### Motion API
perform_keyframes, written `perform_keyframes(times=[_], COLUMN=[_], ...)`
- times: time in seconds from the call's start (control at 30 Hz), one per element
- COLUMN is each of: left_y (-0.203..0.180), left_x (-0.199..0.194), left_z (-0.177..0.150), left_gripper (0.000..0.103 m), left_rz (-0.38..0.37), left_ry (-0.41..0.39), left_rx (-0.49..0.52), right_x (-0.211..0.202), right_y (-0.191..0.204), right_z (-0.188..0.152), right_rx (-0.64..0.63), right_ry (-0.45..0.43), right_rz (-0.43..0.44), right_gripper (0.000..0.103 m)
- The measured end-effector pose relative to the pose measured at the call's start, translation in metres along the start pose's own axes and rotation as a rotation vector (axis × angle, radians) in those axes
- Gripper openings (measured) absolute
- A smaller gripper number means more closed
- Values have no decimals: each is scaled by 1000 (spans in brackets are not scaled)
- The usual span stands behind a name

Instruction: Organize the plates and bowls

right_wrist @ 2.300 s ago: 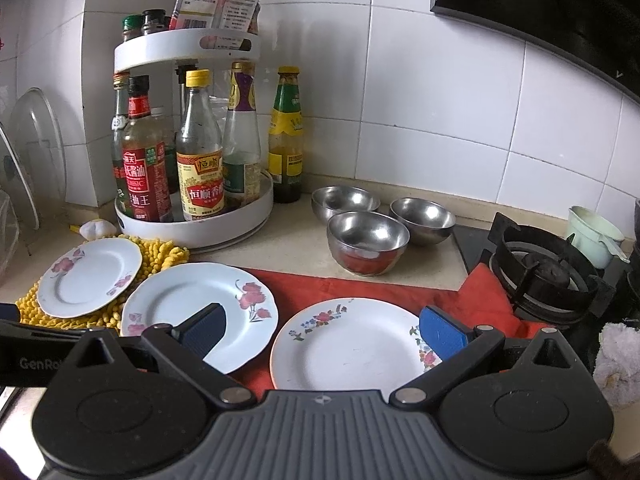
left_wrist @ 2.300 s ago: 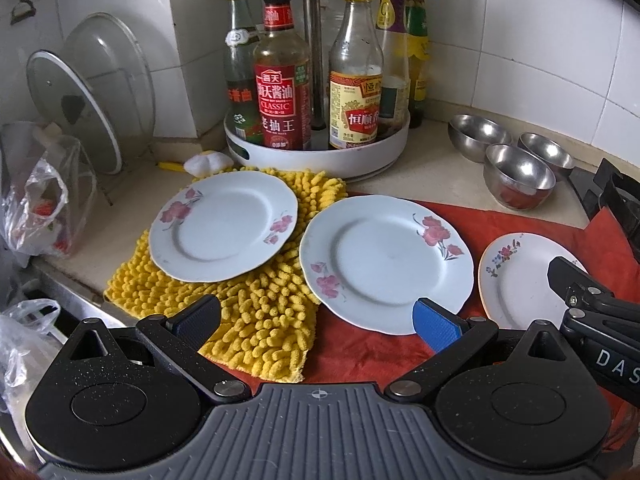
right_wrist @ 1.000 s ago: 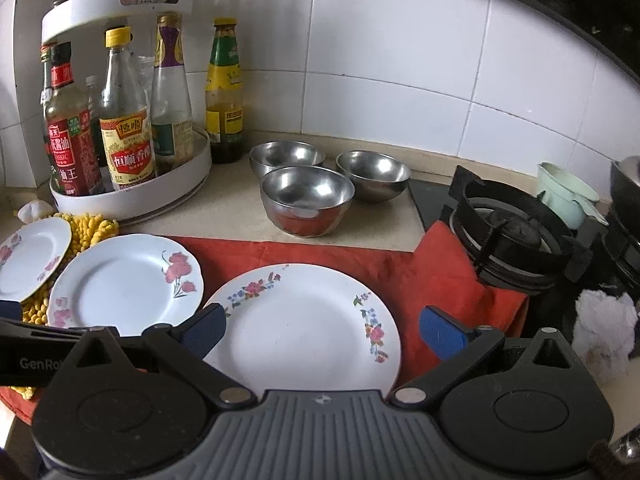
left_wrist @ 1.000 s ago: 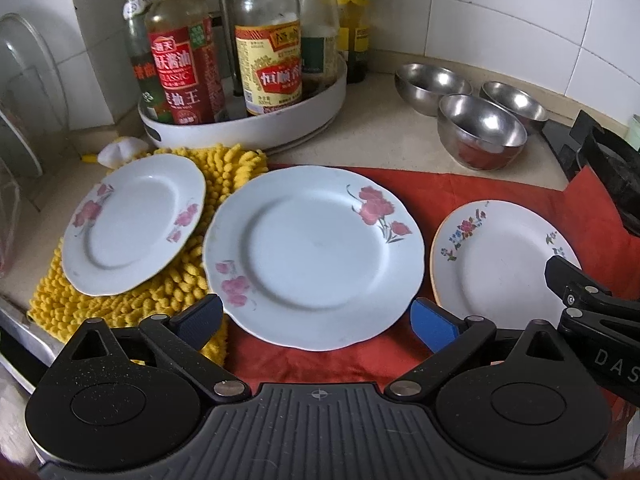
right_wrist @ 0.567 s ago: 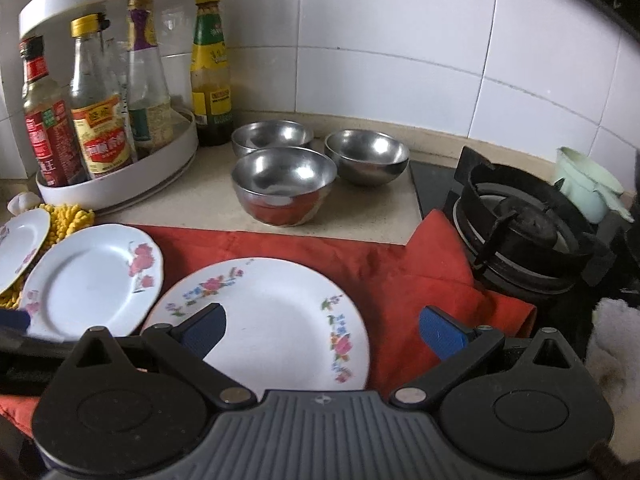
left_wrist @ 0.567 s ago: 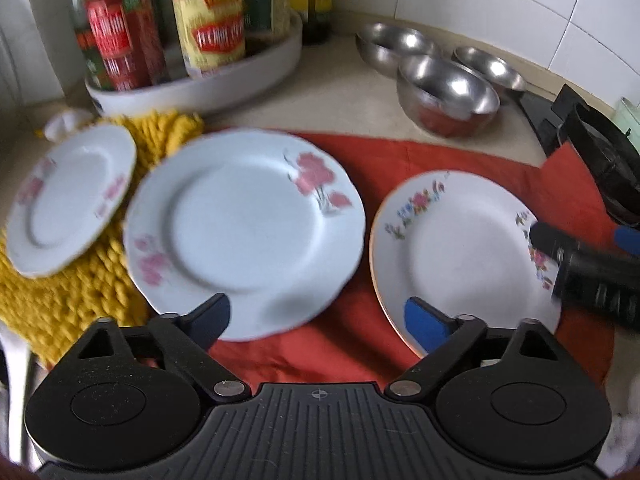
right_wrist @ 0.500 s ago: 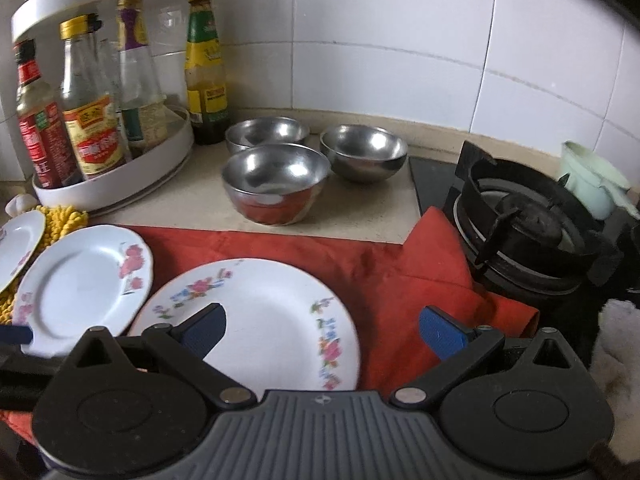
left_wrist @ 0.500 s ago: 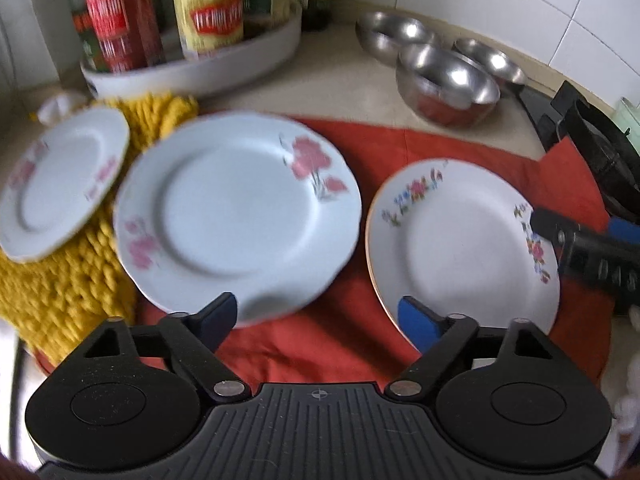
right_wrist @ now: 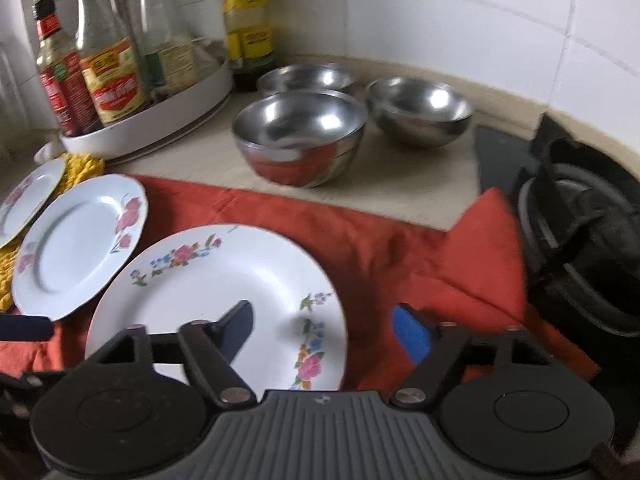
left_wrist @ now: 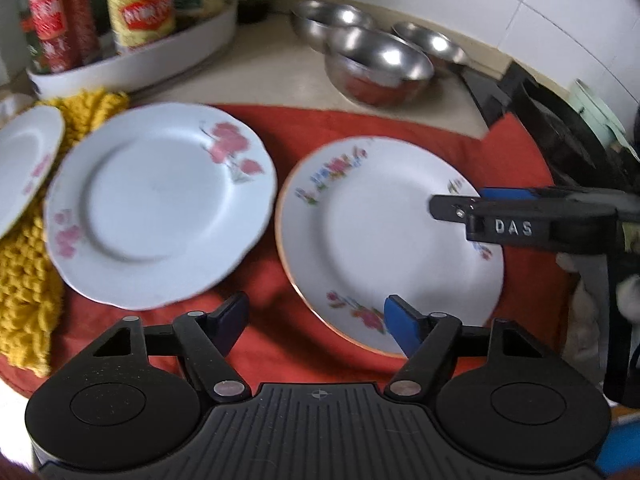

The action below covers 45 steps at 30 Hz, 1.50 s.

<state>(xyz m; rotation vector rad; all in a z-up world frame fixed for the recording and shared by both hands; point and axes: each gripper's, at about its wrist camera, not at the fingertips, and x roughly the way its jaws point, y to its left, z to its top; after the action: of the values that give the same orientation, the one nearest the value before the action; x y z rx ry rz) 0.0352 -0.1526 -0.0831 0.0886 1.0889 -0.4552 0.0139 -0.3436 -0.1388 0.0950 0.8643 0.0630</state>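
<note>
- The task looks barely begun: three plates lie singly and three steel bowls stand apart on the surface, nothing stacked or nested yet.
- Nearest, the gold-rimmed plate lies flat on the red cloth, empty.
- The left gripper hangs over that plate's near-left rim, jaws closing, one pad over the rim and one over the cloth, not yet pinching.
- The right gripper straddles the plate's right rim, jaws closing too, rim between them but ungripped.
- Left of this plate, just beside it, the pink-rose plate is empty; further left, the small plate rests on the yellow mat.
- Beyond the plate, the front bowl and two behind look empty.
- Far left of them, the white turntable tray holds sauce bottles.
</note>
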Motion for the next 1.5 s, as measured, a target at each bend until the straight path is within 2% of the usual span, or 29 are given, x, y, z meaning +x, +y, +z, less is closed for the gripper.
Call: perform_keyframes(times=[0.03, 0.17, 0.23, 0.3, 0.43, 0.53, 0.67, 0.83, 0.87, 0.97, 1.07, 1.27, 1.33, 1.4, 1.5], left_y=[0, -4, -8, -12, -11, -13, -16, -11, -9, -3, 14, 72, 94, 110, 122], left_x=[5, 13, 15, 19, 23, 21, 13, 18, 16, 0, -16, -30, -34, -35, -32], left_z=[0, 6, 9, 12, 19, 23, 24, 18, 17, 15, 14, 15, 15, 15, 15], left_gripper=[80, 81, 80, 82, 85, 84, 84, 80, 79, 86, 86, 86, 86, 86, 87], left_rz=[-9, -30, -52, -44, -28, 3, 1, -5, -5, 27, 65, 137, 140, 111, 103], left_ry=[14, 7, -1, 2, -16, -14, -32, 15, 11, -31, -70, -108, -126, -130, -132], left_rx=[-7, -25, -15, -7, -28, -29, -25, -68, -71, -61, -73, -193, -265, -312, -325], right_x=[2, 7, 7, 4, 7, 6, -3, 11, 9, 3, -4, -2, 3, 13, 32], right_y=[-3, -7, -9, -12, -21, -22, -24, -26, -26, -23, -22, 16, 35, 53, 75], right_z=[0, 3, 6, 9, 8, 11, 18, 16, 16, 18, 27, 53, 61, 68, 76], right_rx=[6, -26, -37, -44, -46, -25, -32, -38, -42, -87, -103, -145, -165, -192, -210], right_ry=[14, 18, 28, 37, 47, 62, 26, 92, 83, 49, -4, -70, -76, -75, -52], right_rz=[29, 78, 113, 153, 209, 217, 252, 255, 256, 224, 182, 222, 255, 268, 284], right_gripper=[55, 55, 52, 48, 49, 49, 49, 49, 49, 49, 49, 49, 49, 49, 49])
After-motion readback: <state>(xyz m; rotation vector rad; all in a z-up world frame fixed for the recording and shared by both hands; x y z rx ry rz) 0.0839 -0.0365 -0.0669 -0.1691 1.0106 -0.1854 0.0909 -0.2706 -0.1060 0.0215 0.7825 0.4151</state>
